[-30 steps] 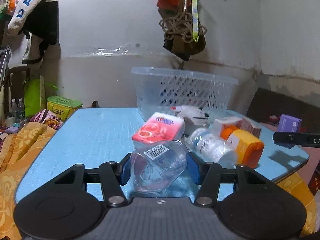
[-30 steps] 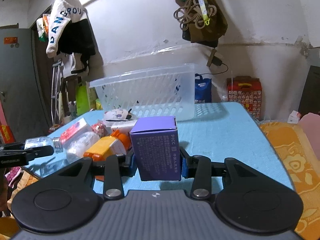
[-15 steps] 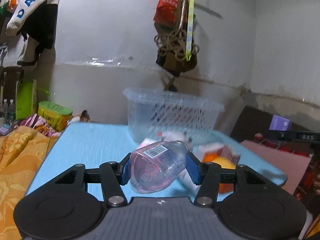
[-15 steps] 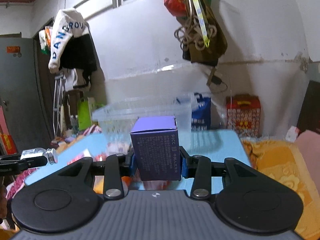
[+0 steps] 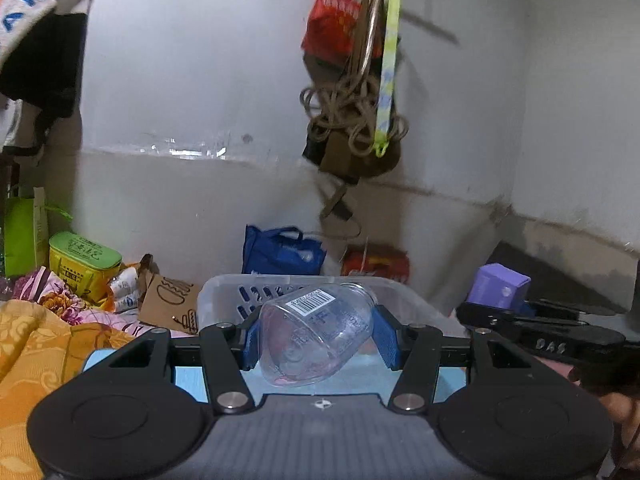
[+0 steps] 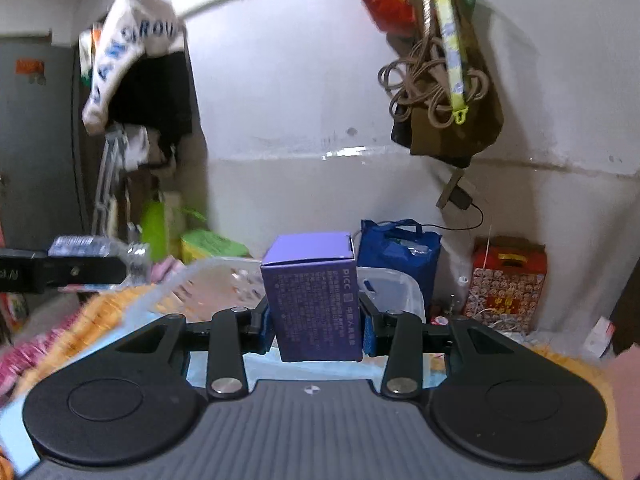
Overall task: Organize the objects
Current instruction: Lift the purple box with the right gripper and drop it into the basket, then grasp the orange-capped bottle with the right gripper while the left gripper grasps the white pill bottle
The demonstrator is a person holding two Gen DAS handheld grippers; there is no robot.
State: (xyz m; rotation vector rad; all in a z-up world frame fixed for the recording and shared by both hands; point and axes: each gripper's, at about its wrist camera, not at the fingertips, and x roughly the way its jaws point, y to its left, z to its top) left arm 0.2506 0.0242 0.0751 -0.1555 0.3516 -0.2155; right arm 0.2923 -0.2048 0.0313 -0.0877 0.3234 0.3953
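Left tool (image 5: 318, 338): clenched on the clear plastic bottle (image 5: 316, 338), blue pads pressing both flanks.
Clear plastic bottle: lying sideways between the pads, base toward the camera, barcode label up, neck pointing away toward the basket; also caught from the right wrist view as a blurred shape (image 6: 98, 254) at far left, carried off the counter.
Right tool (image 6: 316, 324): clenched on the purple box (image 6: 314, 300), pads tight on its left and right faces.
Purple box: upright, printed face to the camera, top flap closed; seen again from the left wrist view (image 5: 498, 286) at right, gripped above a black tool arm.
Basket (image 5: 224, 292): clear plastic, slotted walls, just behind the bottle in the left view; its rim (image 6: 404, 284) showing behind the box in the right view.
Counter (image 5: 188, 380): light blue, only a strip visible under the left tool's fingers and under the right tool.
Behind the basket: blue bag (image 6: 400, 248) against the wall, red patterned box (image 6: 506, 284) beside it on the right.
Wall: brown bag with coiled rope (image 6: 444, 92) hanging up high, white-and-black jacket (image 6: 132, 48) hanging at left.
Left edge: yellow-green tin (image 5: 82, 264) and orange patterned cloth (image 5: 44, 344) beside the counter.
Picture quality: right view smeared at left, contents of the basket not readable.
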